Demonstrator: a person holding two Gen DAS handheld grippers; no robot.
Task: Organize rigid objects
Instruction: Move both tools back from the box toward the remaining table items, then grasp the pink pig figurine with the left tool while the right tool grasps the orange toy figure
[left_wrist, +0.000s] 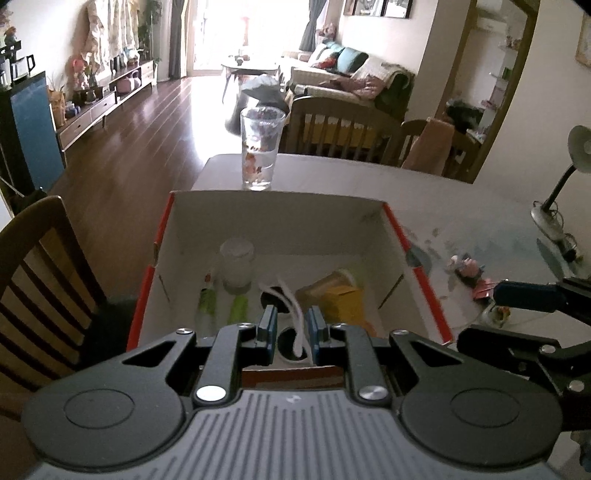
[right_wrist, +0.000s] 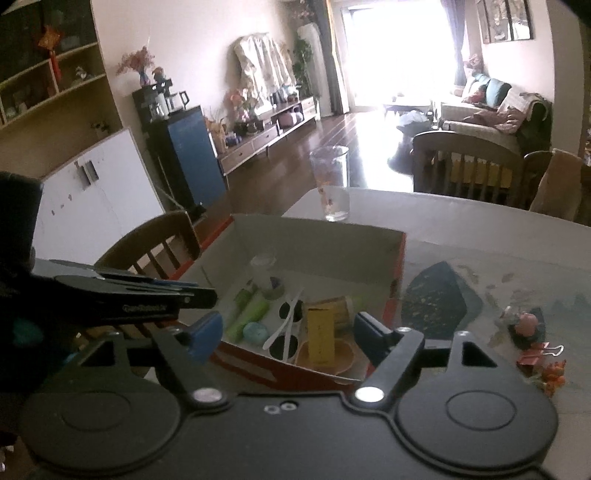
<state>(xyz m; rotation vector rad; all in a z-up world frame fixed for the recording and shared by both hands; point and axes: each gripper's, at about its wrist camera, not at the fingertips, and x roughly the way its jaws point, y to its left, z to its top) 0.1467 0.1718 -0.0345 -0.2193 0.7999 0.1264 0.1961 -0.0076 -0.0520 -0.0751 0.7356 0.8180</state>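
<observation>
An open cardboard box (left_wrist: 277, 194), red outside and white inside, stands on the table. In it lie white sunglasses (right_wrist: 286, 325), a yellow carton (right_wrist: 321, 332), green tubes (right_wrist: 251, 310) and a white-lidded jar (left_wrist: 237, 266). My left gripper (left_wrist: 291, 325) hovers above the box's near part, shut and holding nothing; the sunglasses show below, through the slit between its pads. It juts in from the left in the right wrist view (right_wrist: 207, 295). My right gripper (right_wrist: 288, 332) is open wide over the box's near edge, with nothing between its fingers.
A clear printed glass (left_wrist: 261, 147) stands just beyond the box. Right of the box lie a small pink figurine (right_wrist: 526, 325), a red binder clip (right_wrist: 539, 354) and orange bits (right_wrist: 552, 373). A wooden chair (right_wrist: 155, 243) stands at the table's left, a desk lamp (left_wrist: 576, 155) at far right.
</observation>
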